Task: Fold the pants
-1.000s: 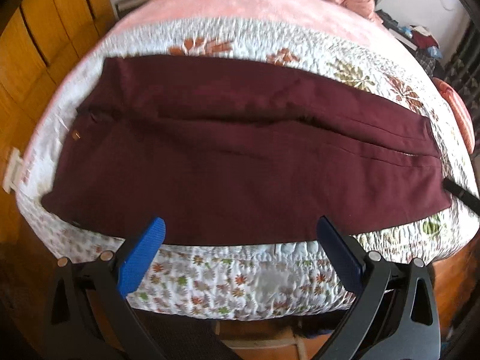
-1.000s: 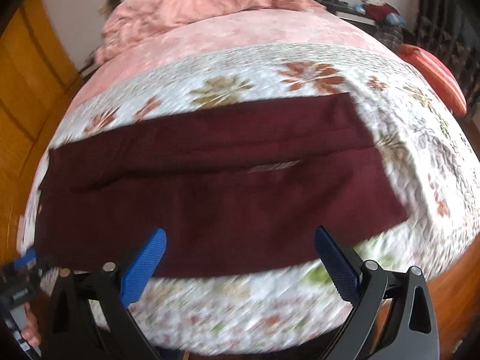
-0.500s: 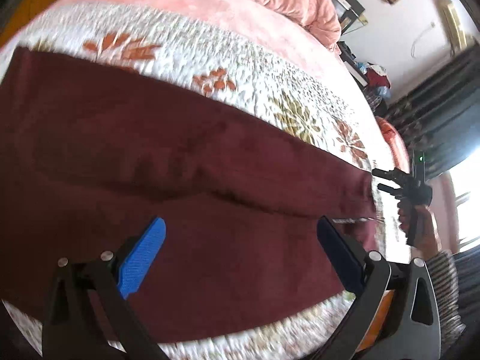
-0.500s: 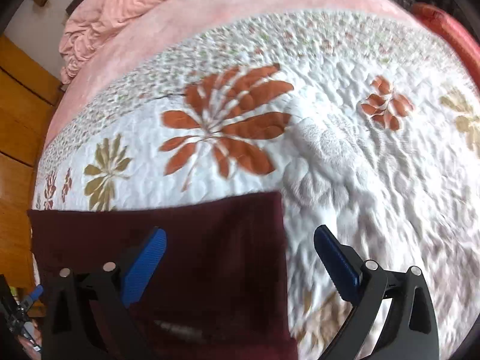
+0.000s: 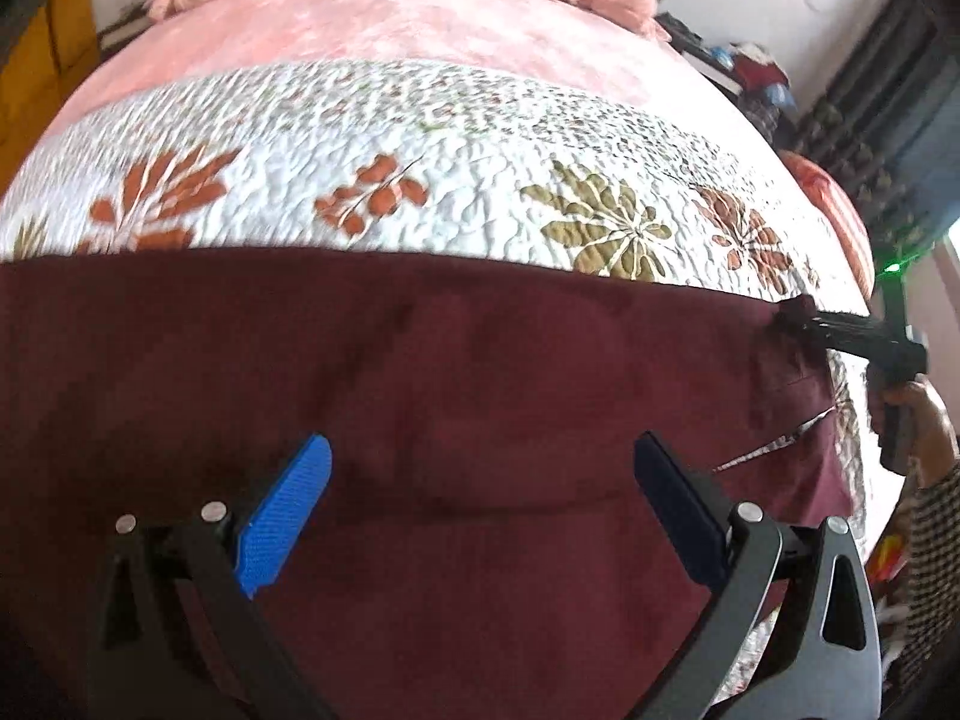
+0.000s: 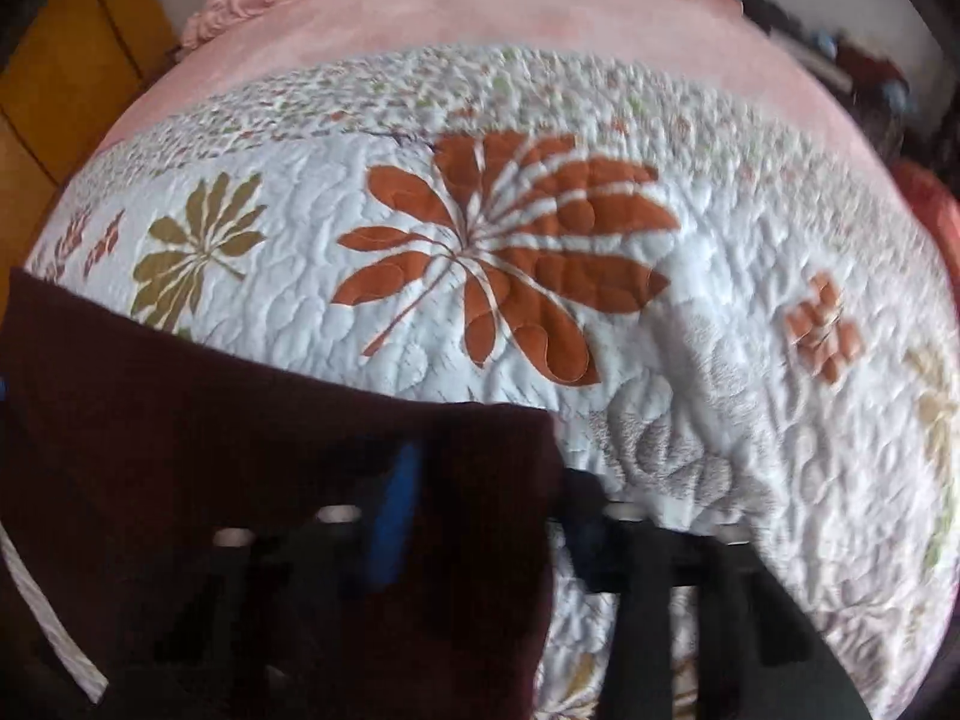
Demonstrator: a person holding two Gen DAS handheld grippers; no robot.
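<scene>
1. Since half a second ago, my left view has pulled back. The left gripper (image 5: 480, 498) hovers over the maroon cloth pants (image 5: 420, 396) spread on the white floral quilt (image 5: 480, 138), jaws wide and holding nothing. At far right the right gripper (image 5: 795, 318) meets the hem.

2. Right view is motion-blurred; I cannot tell how those jaws stand around the hem corner. A shallow bite could slip, or snag quilt.

Bed (image 5: 420, 24): floral quilt (image 5: 480, 138) over pink blanket; maroon pants (image 5: 480, 396) flat on quilt.
</scene>
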